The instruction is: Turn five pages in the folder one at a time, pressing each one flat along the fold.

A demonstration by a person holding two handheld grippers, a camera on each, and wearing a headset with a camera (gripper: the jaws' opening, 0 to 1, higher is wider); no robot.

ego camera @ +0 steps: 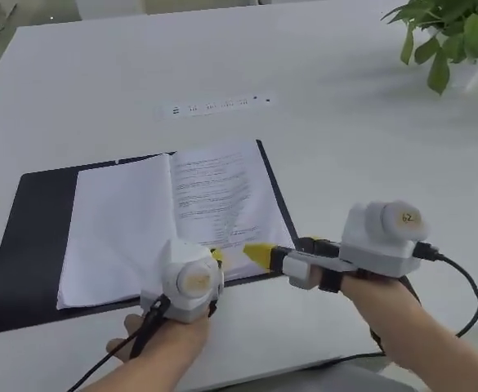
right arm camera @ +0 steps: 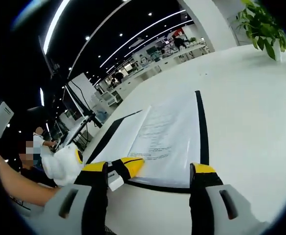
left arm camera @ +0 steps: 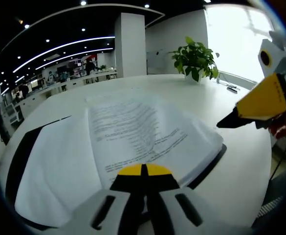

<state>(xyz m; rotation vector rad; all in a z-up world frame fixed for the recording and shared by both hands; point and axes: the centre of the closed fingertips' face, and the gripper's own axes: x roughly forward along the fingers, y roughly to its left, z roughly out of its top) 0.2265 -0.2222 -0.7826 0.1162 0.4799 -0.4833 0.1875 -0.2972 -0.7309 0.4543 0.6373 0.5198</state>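
Okay, folder (ego camera: 26, 237) lay open on the counter (ego camera: 345, 122), near us. Left tongs (left arm camera: 143, 170) were clenched, empty; right tongs (right arm camera: 167, 166) released by the printed page (ego camera: 222, 196)'s lower corner. We judged paper light, floppy, slippery: pinch one sheet there.

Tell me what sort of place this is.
Probably an open-plan office: a large white table with a potted plant, rows of desks behind it, and long strip lights on a dark ceiling.
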